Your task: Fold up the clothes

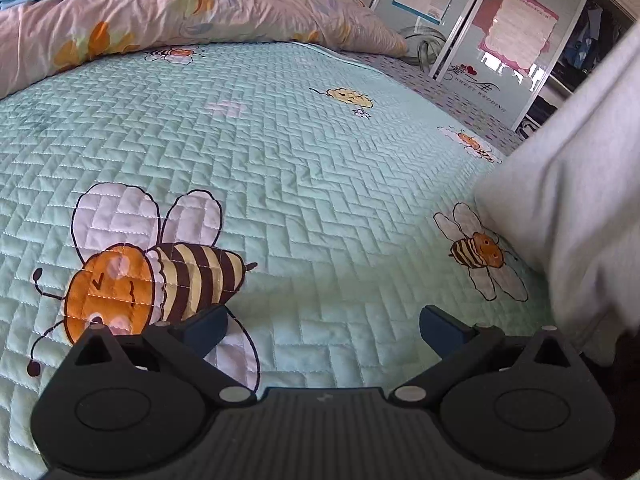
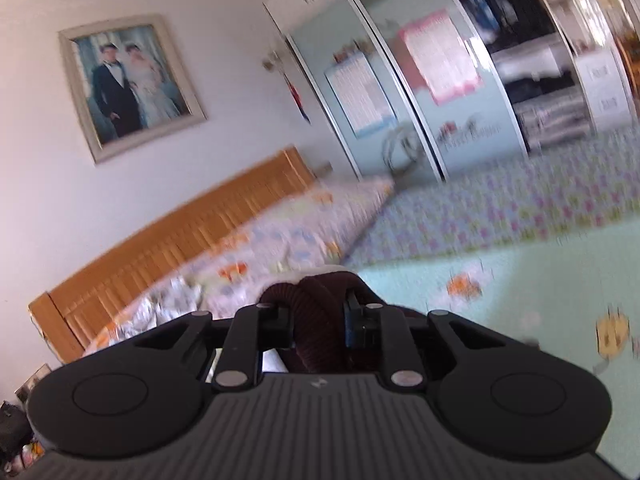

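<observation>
Your left gripper [image 1: 323, 324] is hovering with jaws wide apart and empty over the bee-print quilt [image 1: 280, 168], whose middle is lying bare. A floral duvet [image 1: 180, 4] is bunching along its far edge. Your right gripper [image 2: 318, 312] is pinching a maroon ribbed garment [image 2: 320, 292], and pale cloth [image 1: 580, 200] is hanging at your right.

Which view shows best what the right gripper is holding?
The right wrist view: the right gripper is shut on a dark maroon ribbed garment edge, pinched between its pads and sharp despite the blurred room. The left wrist view shows only pale hanging cloth at its right edge; whether that is the same garment cannot be told.
</observation>
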`<state>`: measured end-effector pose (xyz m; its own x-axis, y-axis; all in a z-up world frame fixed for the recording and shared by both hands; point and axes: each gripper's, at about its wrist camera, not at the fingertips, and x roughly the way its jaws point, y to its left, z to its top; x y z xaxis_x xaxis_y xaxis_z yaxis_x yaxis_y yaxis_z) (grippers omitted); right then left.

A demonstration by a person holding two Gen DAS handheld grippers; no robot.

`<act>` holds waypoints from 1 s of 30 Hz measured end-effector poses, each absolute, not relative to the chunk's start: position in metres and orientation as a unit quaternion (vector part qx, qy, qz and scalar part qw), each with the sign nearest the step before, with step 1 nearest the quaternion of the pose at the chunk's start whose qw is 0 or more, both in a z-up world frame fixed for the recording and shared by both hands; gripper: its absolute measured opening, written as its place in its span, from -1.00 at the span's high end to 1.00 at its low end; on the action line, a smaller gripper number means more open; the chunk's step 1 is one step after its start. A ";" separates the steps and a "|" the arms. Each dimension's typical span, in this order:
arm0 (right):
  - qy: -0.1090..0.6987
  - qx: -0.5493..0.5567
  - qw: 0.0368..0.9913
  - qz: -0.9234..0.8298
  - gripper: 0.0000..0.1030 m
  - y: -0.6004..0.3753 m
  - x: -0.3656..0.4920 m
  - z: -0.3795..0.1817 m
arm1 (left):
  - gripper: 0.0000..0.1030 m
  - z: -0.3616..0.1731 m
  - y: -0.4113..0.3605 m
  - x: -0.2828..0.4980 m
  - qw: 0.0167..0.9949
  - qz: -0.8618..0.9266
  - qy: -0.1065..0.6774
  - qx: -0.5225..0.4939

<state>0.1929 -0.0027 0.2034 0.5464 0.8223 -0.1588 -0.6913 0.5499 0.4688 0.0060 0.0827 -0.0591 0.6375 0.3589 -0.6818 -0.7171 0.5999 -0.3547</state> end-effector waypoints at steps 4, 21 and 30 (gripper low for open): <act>0.087 0.253 0.854 0.446 0.57 -0.024 0.186 0.261 | -0.99 -0.061 0.084 0.005 0.847 0.321 0.279 -0.318; 0.378 -0.069 0.840 0.384 0.32 -0.120 0.151 0.013 | -0.98 -0.060 0.086 -0.007 0.842 0.348 0.273 -0.308; 0.418 0.005 0.783 0.461 0.01 -0.162 0.087 -0.015 | -0.99 -0.054 0.086 -0.016 0.837 0.367 0.249 -0.319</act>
